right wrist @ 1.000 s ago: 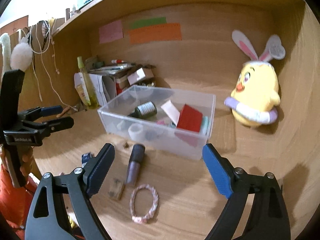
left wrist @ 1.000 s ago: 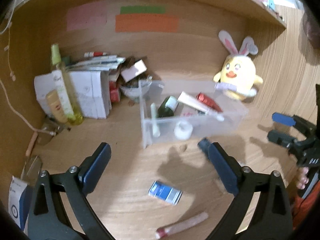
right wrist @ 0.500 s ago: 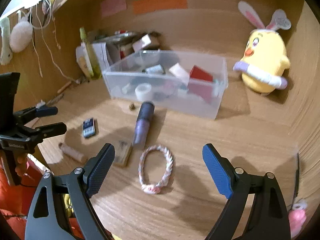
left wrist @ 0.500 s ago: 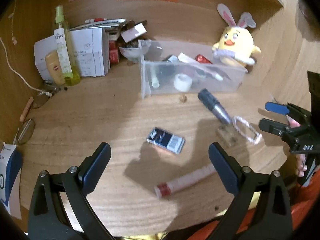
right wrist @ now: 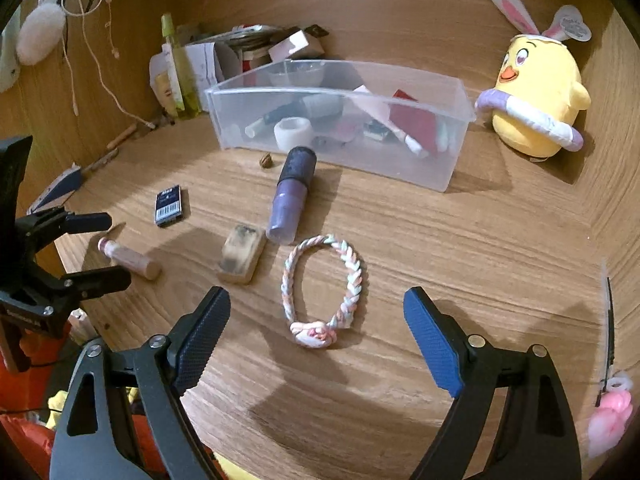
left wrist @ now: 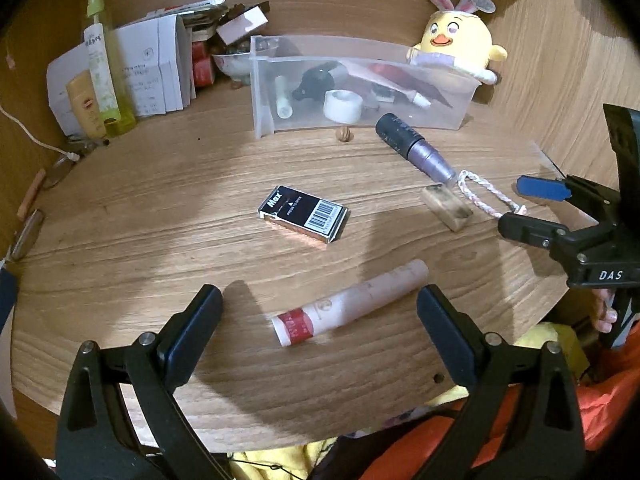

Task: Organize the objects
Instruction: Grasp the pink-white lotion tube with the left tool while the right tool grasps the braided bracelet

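Both grippers have dropped toward the wooden desk (left wrist: 168, 184) and tipped further downward since a second ago, so the back wall with its coloured paper strips has slid almost out of the top of each view and the loose items now fill the middle.

The left gripper (left wrist: 320, 320) stands wide open with nothing held; the pink tube with a red band (left wrist: 348, 304), which lay at the bottom edge of its view before, now sits between the jaws (not touched by either pad). Beyond it lies the black Max staple box (left wrist: 303, 214), and further right the small wooden block (left wrist: 446, 206), the purple-and-black tube (left wrist: 416, 146) and the braided bracelet (left wrist: 486, 196).

The right gripper (right wrist: 316, 320) is also open and empty, its jaws having just closed in a little. The braided bracelet (right wrist: 322, 284) now lies flat on the desk between its blue pads, clear of both; earlier it sat lower in the frame, below the fingertips. The wooden block (right wrist: 241, 258) is just left of the bracelet, with the purple-and-black tube (right wrist: 291, 196) above, its dark cap pointing at the clear plastic bin (right wrist: 448, 160).

The bin holds a white tape roll (right wrist: 292, 131), a dark bottle and red and white tubes. The yellow chick plush with rabbit ears (right wrist: 536, 92) sits to its right.
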Demonstrator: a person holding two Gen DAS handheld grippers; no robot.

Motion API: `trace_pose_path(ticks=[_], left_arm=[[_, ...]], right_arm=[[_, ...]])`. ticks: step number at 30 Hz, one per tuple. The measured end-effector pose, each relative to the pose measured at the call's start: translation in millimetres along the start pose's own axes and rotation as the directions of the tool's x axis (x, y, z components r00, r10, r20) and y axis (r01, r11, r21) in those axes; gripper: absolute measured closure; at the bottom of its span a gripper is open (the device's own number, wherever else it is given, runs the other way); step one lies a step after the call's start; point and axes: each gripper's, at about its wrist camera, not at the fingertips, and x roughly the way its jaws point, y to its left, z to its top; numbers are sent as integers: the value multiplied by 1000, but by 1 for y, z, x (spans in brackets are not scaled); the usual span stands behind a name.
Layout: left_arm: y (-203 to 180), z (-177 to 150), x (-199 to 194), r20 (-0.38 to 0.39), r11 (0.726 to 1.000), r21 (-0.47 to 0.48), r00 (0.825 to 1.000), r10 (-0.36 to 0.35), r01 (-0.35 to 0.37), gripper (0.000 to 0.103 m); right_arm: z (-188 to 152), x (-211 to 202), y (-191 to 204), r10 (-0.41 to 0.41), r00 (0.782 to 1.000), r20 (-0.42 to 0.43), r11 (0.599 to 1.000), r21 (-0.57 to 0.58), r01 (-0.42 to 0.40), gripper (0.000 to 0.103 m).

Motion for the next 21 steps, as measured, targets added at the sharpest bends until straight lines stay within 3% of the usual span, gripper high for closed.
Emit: trace_pose_path(ticks=[4, 9, 11, 16, 21], left_arm=[[-4, -1, 1, 19, 1000, 28, 1000, -5, 5, 6], [-10, -2, 1, 45, 998, 64, 999, 3, -6, 26], [-11, -2, 0, 52, 998, 70, 999, -4, 0, 39], [-15, -1, -1, 56, 996, 85, 998, -22, 17, 60], [-21, 2, 1, 57, 995, 96, 998, -24, 18, 81]], right_arm=[[-3, 6, 0, -1, 1000, -10, 1000, -1, 1, 39], [-3, 6, 1, -11, 1000, -3, 1000, -9, 11, 60], [-3, 5, 1, -12, 1000, -2, 1000, -8, 12, 70], [-4, 3, -3, -3, 1000, 1, 1000, 8, 3, 82], [-5, 1, -7, 32, 999, 4, 999, 40, -32, 84]])
